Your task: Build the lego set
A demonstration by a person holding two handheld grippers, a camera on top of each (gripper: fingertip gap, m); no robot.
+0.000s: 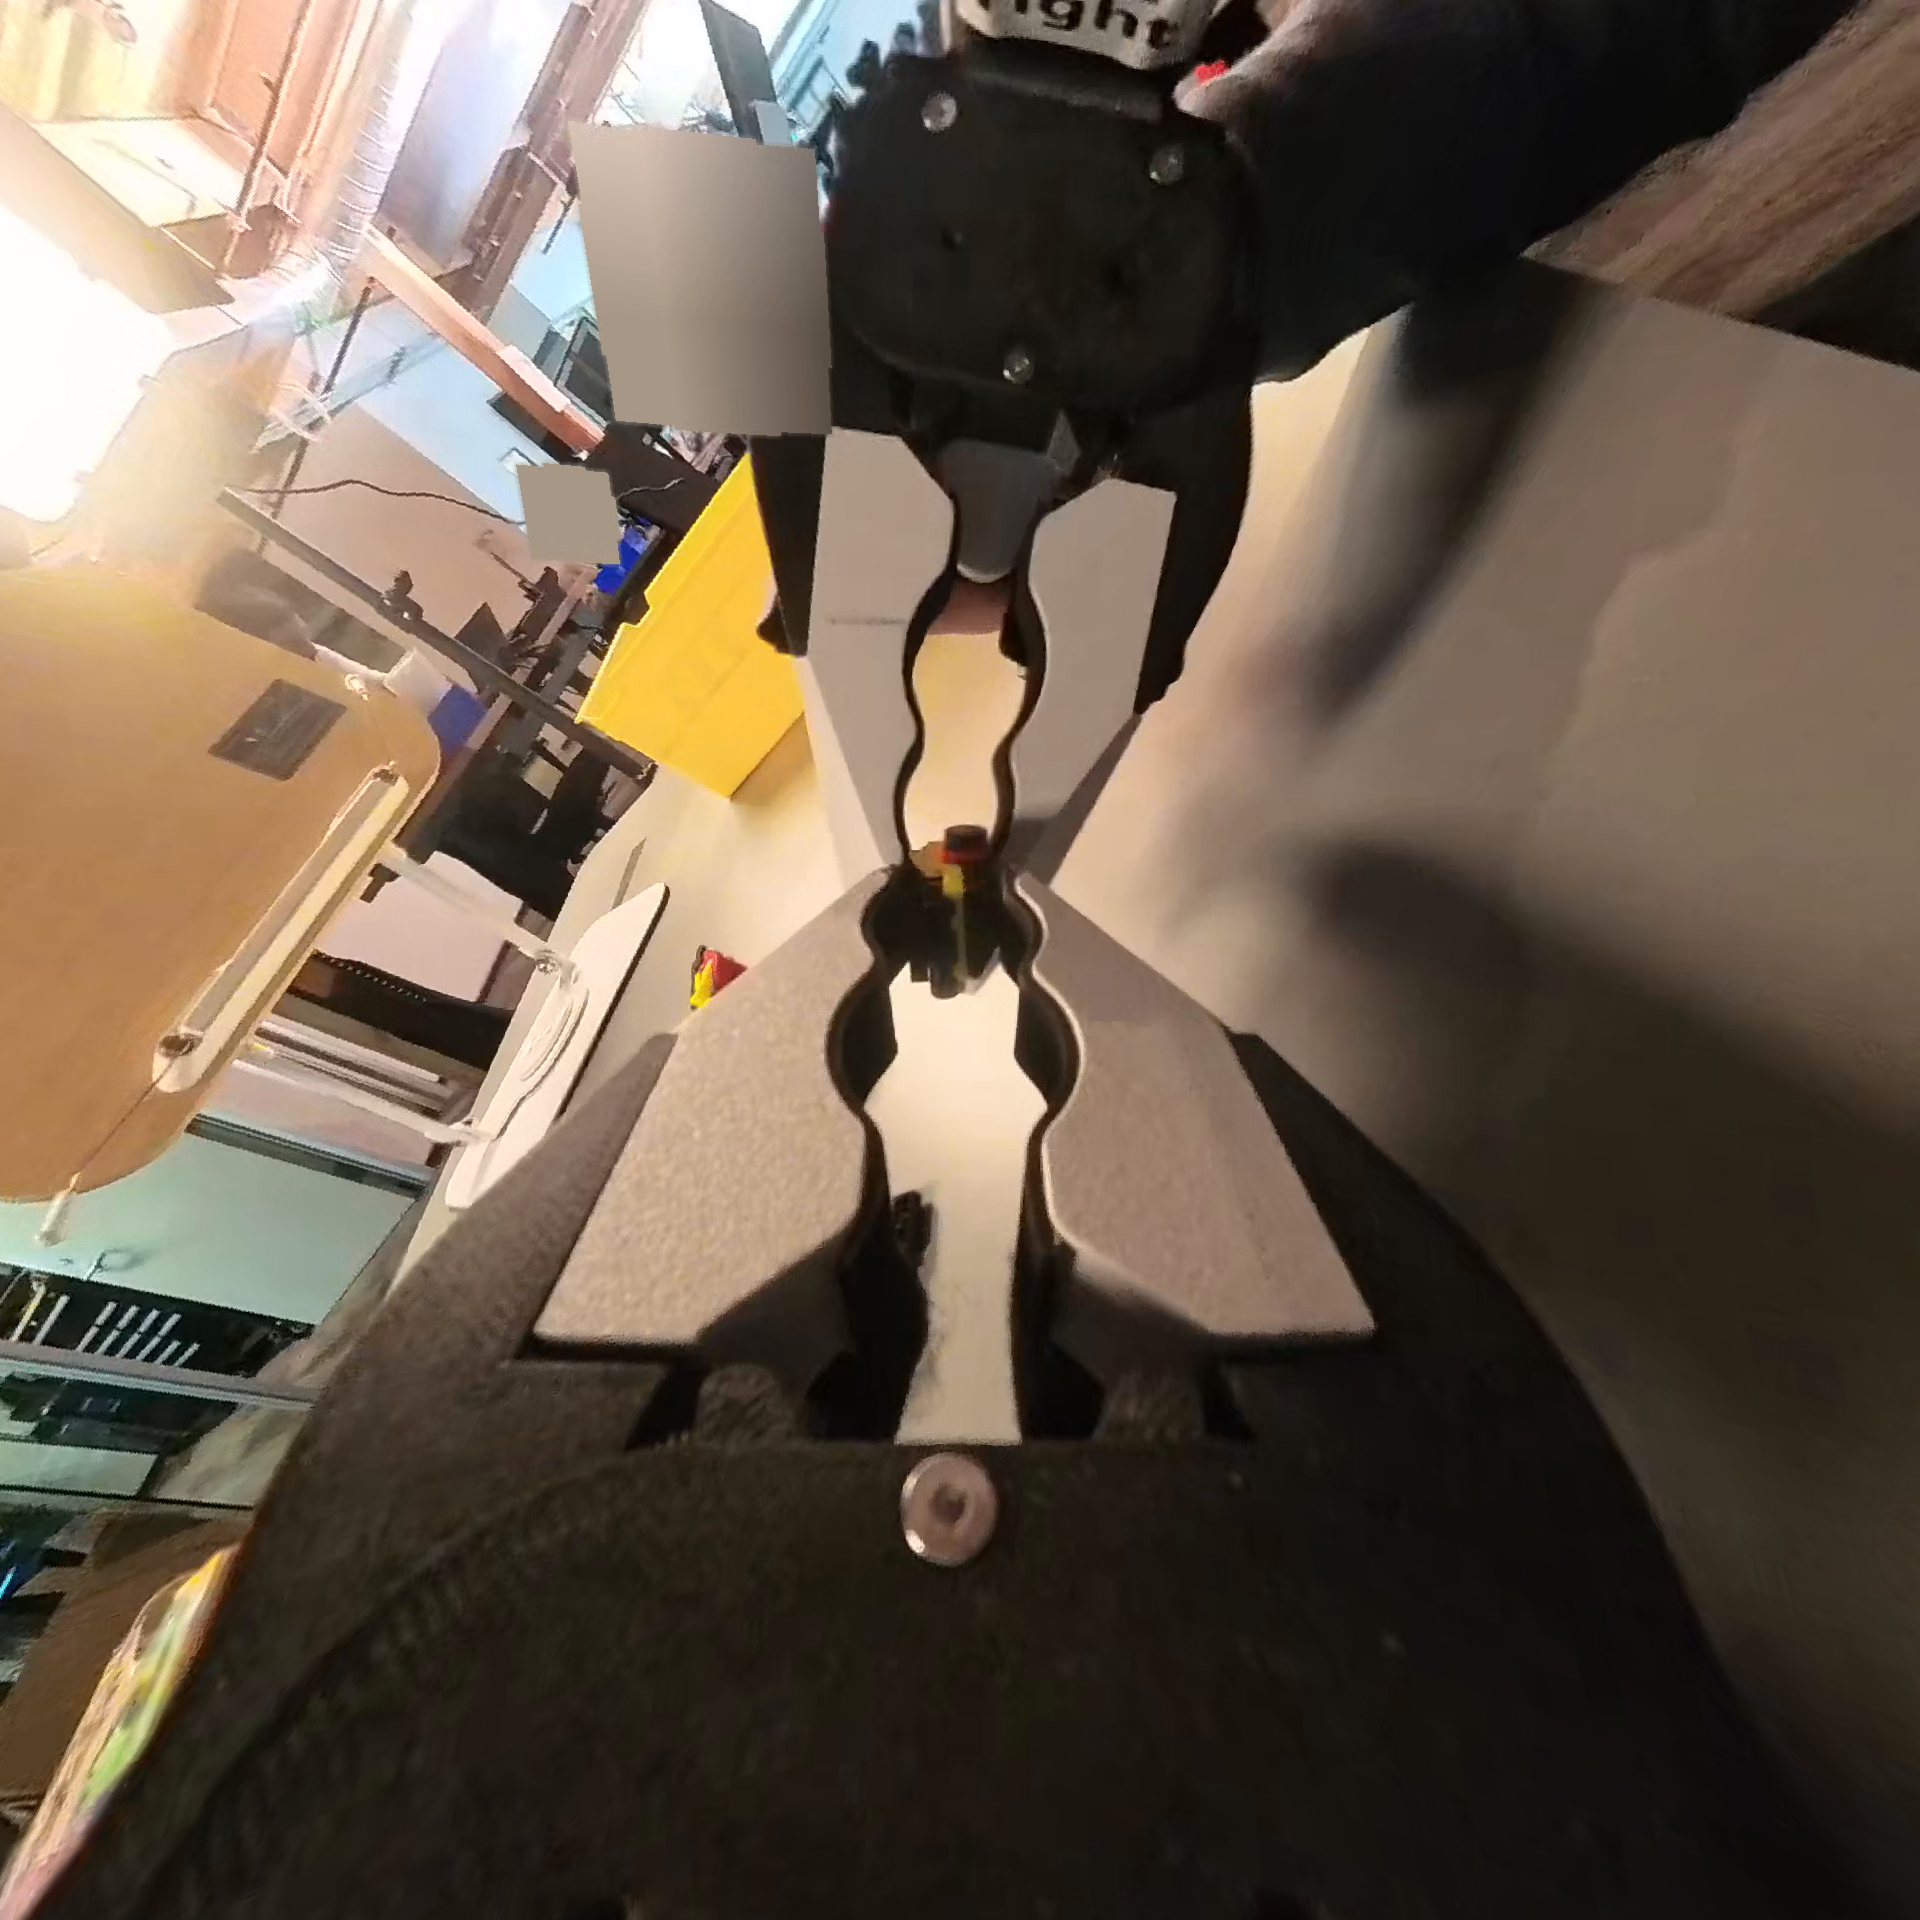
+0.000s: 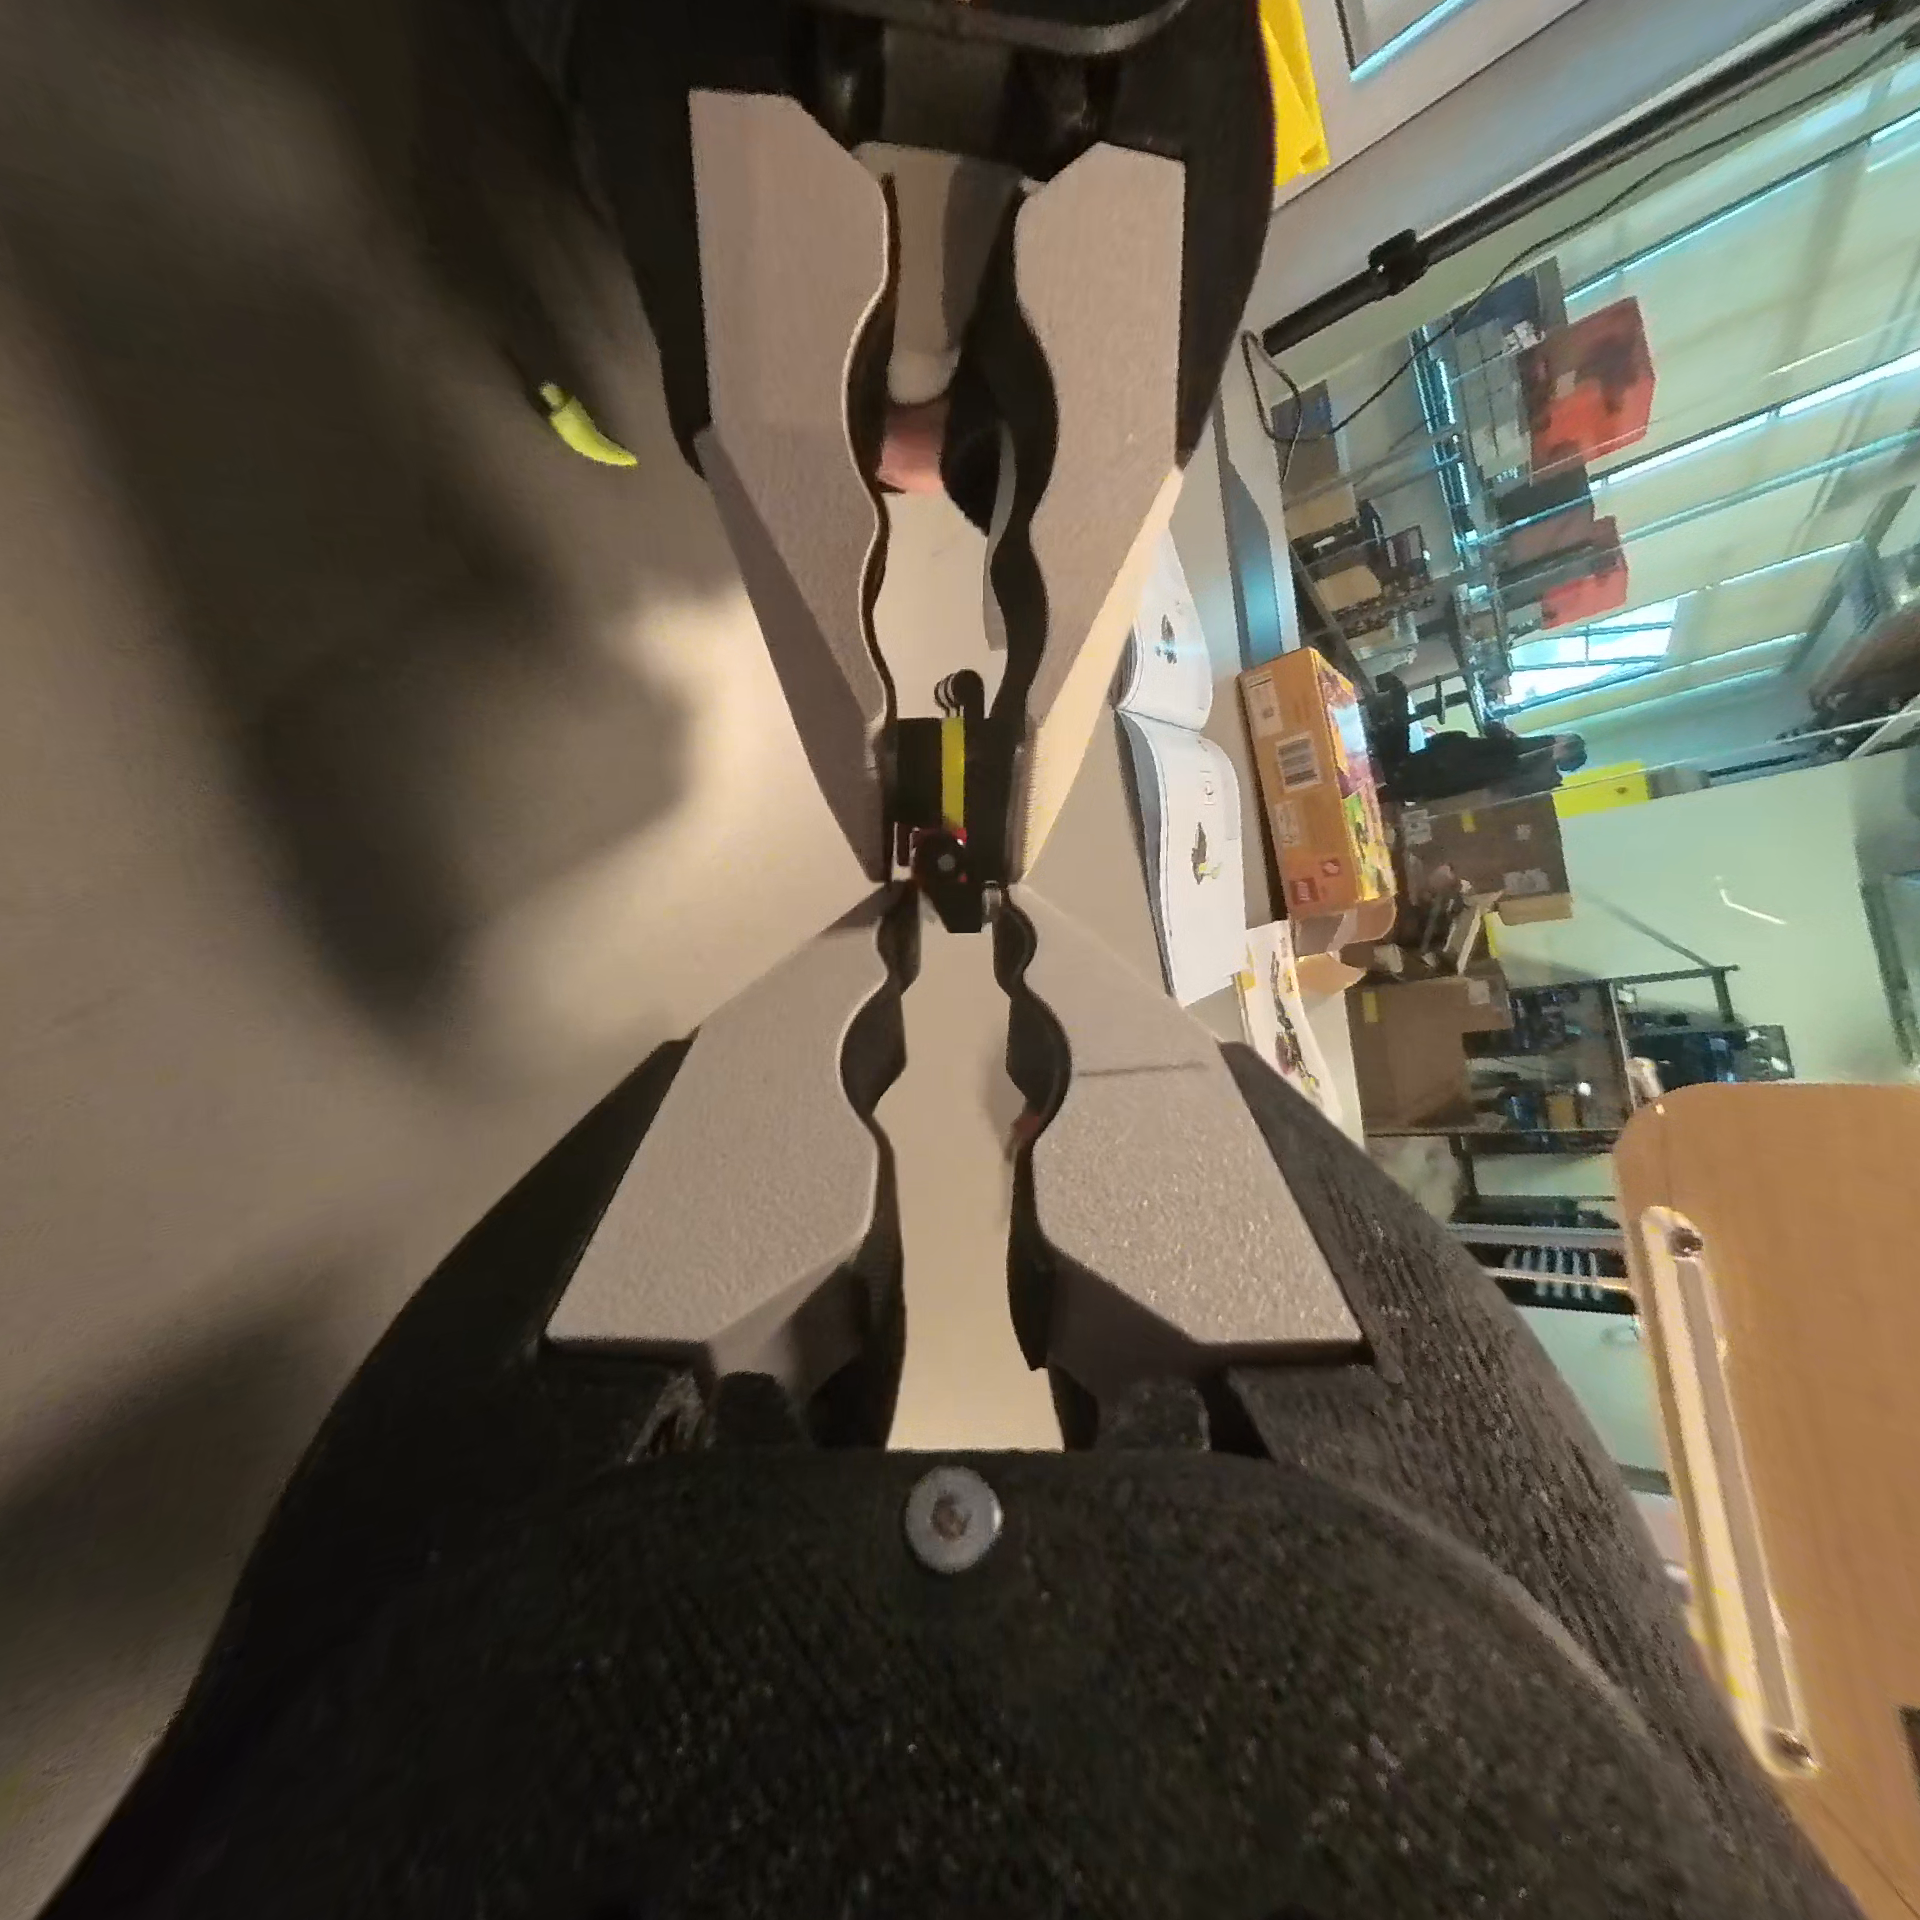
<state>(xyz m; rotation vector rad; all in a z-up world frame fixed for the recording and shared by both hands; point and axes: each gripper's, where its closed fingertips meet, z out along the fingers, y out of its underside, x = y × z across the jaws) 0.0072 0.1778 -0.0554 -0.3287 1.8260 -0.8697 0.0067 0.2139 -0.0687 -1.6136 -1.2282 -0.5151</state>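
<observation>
The left gripper [image 1: 948,914] and the right gripper [image 2: 951,904] meet tip to tip above the pale table [image 1: 1558,727], each facing the other; between the tips sits a small lego assembly [image 1: 948,904] of black, yellow and red parts, held off the table; in the left wrist view the left gripper's fingers [image 1: 727,1143] are clenched on the black-and-yellow body of the assembly, while the red-topped end projects toward the opposing tips; in the right wrist view the right gripper's tips are closed on a small black piece with red [image 2: 948,868] at the near end of the assembly, directly against the yellow-striped black block [image 2: 940,769] held by the other tool; a loose yellow-green curved piece [image 2: 582,431] lies on the table well apart; an open instruction booklet [image 2: 1195,790] and an orange set box [image 2: 1314,779] stand beside each other at the table edge; a yellow bin [image 1: 696,644] sits farther back
</observation>
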